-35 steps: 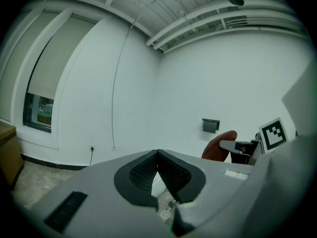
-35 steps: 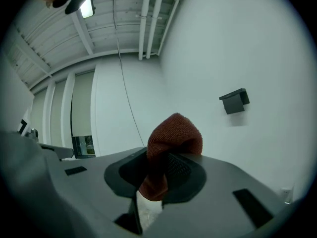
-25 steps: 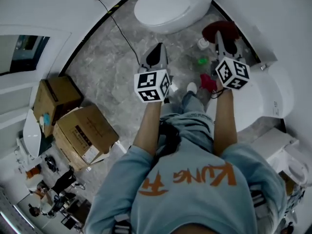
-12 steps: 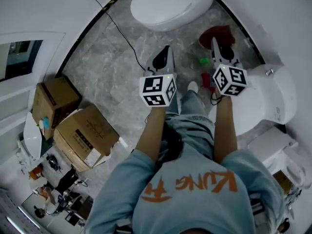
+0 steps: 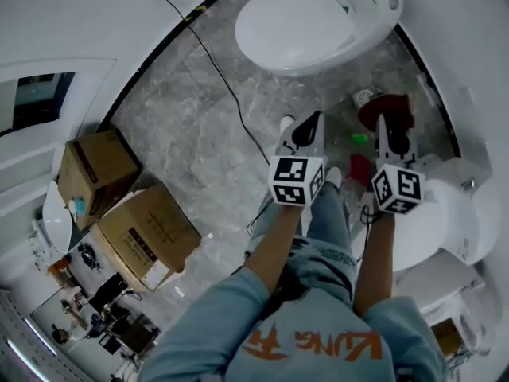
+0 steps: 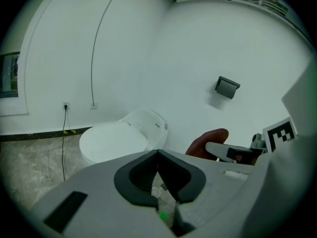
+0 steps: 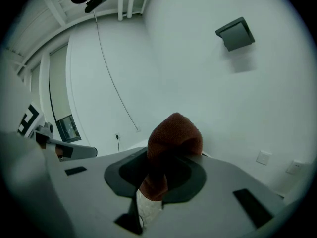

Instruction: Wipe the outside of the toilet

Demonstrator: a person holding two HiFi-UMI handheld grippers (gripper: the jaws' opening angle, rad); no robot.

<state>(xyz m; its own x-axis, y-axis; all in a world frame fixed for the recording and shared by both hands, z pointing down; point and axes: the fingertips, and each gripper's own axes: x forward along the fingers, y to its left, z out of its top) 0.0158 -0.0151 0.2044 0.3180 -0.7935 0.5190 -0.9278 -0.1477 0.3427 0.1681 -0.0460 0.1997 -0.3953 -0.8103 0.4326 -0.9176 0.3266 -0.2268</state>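
A white toilet (image 5: 318, 22) with its lid down stands on the grey marble floor at the top of the head view; it also shows ahead in the left gripper view, toilet (image 6: 121, 138). My right gripper (image 5: 391, 134) is shut on a red-brown cloth (image 5: 387, 110), which bulges up between its jaws as cloth (image 7: 171, 148) at the right gripper (image 7: 161, 162). My left gripper (image 5: 308, 130) is held beside it, short of the toilet, jaws shut with nothing in them, left gripper (image 6: 158, 155). Both hang in the air above the floor.
A second white toilet (image 5: 445, 221) stands close on the right. A black cable (image 5: 223, 78) runs from the wall across the floor. Small green (image 5: 359, 138) and white (image 5: 364, 98) items lie near the cloth. Cardboard boxes (image 5: 151, 233) sit at left.
The lidded toilet has grown larger and shifted right at the top of the view. Both grippers now sit lower and further right in the frame, the cloth still held.
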